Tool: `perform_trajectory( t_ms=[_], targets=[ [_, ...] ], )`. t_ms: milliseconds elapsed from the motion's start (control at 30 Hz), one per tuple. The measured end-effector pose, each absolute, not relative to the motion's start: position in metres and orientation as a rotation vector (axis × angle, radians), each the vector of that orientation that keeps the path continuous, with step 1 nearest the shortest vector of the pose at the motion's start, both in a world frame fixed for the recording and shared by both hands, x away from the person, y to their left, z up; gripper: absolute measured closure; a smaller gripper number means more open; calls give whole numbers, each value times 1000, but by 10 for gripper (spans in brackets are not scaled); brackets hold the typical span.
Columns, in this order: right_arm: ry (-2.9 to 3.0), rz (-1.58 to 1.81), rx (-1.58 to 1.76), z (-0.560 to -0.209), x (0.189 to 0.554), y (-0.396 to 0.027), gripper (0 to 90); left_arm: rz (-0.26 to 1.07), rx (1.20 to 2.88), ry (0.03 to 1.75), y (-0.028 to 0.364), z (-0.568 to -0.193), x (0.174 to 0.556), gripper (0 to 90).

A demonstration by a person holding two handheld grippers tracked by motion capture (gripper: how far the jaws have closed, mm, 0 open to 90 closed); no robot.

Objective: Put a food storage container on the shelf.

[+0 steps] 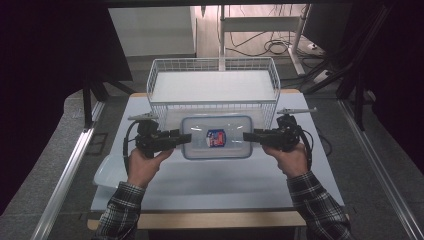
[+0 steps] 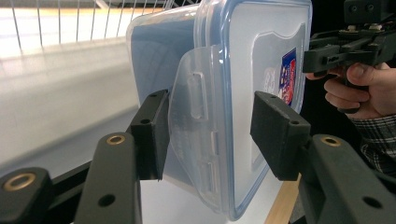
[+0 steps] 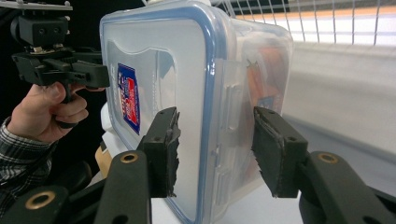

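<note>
A person held a claw in each hand, and both claws gripped one clear plastic food box (image 1: 216, 137) with a blue-edged snap lid. The box was in the air over the white desk (image 1: 215, 182), just in front of a white wire basket (image 1: 213, 85).

The left claw (image 1: 181, 138) pinched the left short end of the box. In the left gripper view, its two black pads (image 2: 150, 133) sat on either side of the lid's clear side flap (image 2: 198, 126), one on the lid side and one on the bottom side. The pad on the bottom side pressed the box wall. Whether the pad on the lid side pressed the lid could not be told from that view.

The right claw (image 1: 251, 136) pinched the right short end the same way. In the right gripper view, one pad (image 3: 163, 149) lay against the lid and the other pad against the bottom side of the box, with the flap between them.

A red and blue sticker (image 1: 216, 138) sat in the middle of the lid. Something orange (image 3: 264, 74) showed blurry through the box wall in the right gripper view.

A second clear lid or tray (image 1: 107, 175) lay flat on the left edge of the desk, near the person's left hand (image 1: 142, 167). The right hand (image 1: 292, 159) held its claw level. Both sleeves were dark plaid.
</note>
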State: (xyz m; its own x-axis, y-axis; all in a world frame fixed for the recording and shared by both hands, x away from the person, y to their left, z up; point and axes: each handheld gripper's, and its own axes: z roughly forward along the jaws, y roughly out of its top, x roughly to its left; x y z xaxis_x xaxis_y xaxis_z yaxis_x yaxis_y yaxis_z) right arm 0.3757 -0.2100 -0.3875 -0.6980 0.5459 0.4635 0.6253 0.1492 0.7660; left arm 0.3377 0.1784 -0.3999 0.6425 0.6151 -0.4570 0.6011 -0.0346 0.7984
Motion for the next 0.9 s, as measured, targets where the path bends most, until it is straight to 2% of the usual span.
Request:
perform_trajectory(
  t_ms=[467,900],
  targets=[
    [-2339,-1688,-1170,-341,396,-209,522,56,1697,954,181,-352,363,488],
    [-2344,-1725,-1173,-315,422,-198,522,38,1668,959,193,-330,394,489]
  ],
)
